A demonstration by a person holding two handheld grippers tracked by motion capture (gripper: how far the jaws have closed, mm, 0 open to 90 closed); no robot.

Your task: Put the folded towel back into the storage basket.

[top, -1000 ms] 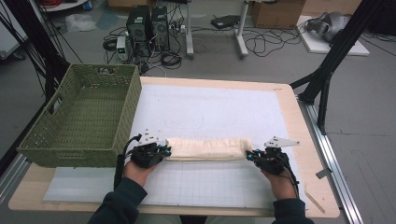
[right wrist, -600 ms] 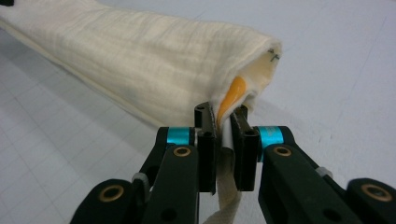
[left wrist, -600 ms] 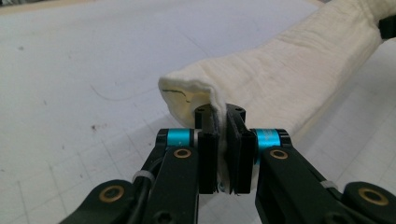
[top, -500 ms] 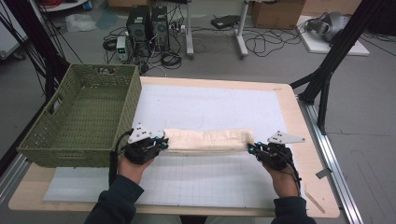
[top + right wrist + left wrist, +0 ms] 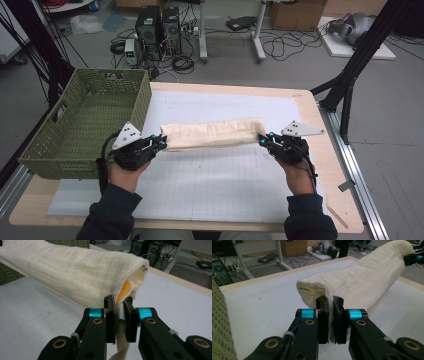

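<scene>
My left hand-held gripper is clamped on one end of the folded cream cloth, my right hand-held gripper clamped on the other end. The cloth hangs stretched between them, off the counter. A green wicker basket sits just beyond my left hand-held gripper. Orange shows inside the fold at my right jaws.

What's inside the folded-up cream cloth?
At the end of the cream cloth pinched by the right gripper, something orange peeks out. The folds cover the rest inside.
</scene>
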